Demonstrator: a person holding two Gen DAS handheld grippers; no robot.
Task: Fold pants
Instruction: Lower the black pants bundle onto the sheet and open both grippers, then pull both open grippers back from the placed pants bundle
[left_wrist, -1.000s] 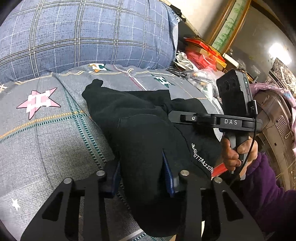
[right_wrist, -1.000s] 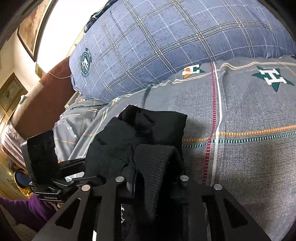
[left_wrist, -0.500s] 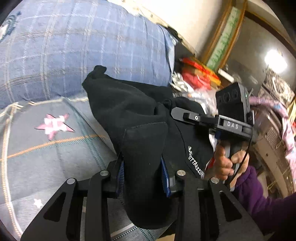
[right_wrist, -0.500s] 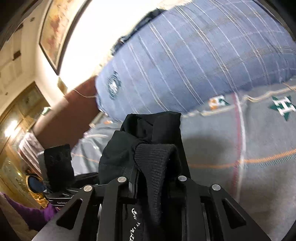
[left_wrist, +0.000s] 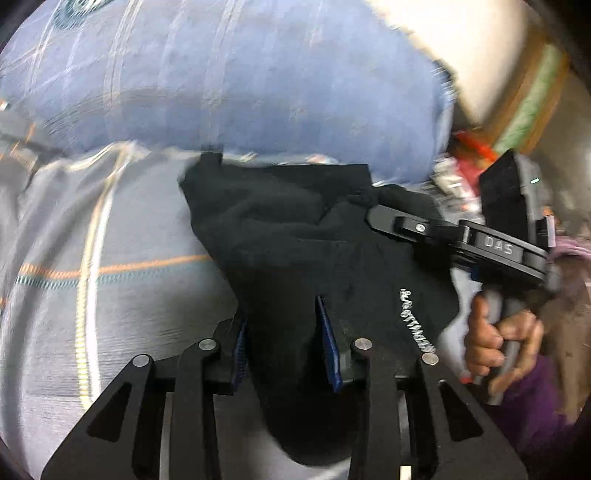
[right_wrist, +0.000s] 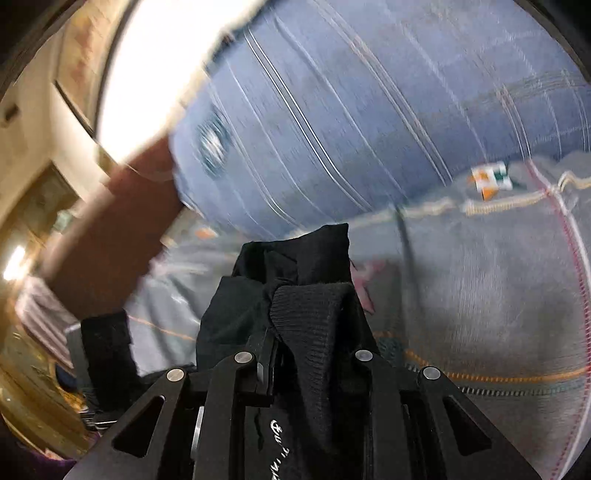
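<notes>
Black pants (left_wrist: 295, 240) with white lettering hang bunched between both grippers over the grey patterned bedspread (left_wrist: 110, 295). My left gripper (left_wrist: 282, 325) is shut on a thick fold of the black cloth, its blue pads pressing both sides. The right gripper (left_wrist: 384, 218) reaches in from the right, held by a hand (left_wrist: 491, 332), with its tip buried in the fabric. In the right wrist view, my right gripper (right_wrist: 310, 350) is shut on a ribbed black hem of the pants (right_wrist: 306, 314). The far edge of the pants lies close to the blue pillow. Both views are blurred.
A big blue plaid pillow (left_wrist: 258, 74) lies along the far side of the bed. Red clutter (left_wrist: 476, 147) and a framed panel stand at the right. A brown headboard (right_wrist: 110, 240) rises at the left in the right wrist view. A purple sleeve (left_wrist: 535, 417) is at lower right.
Both grippers have swept across the bed with the pants held between them. The pants' far edge now sits near the blue pillow. The grips look unchanged.
</notes>
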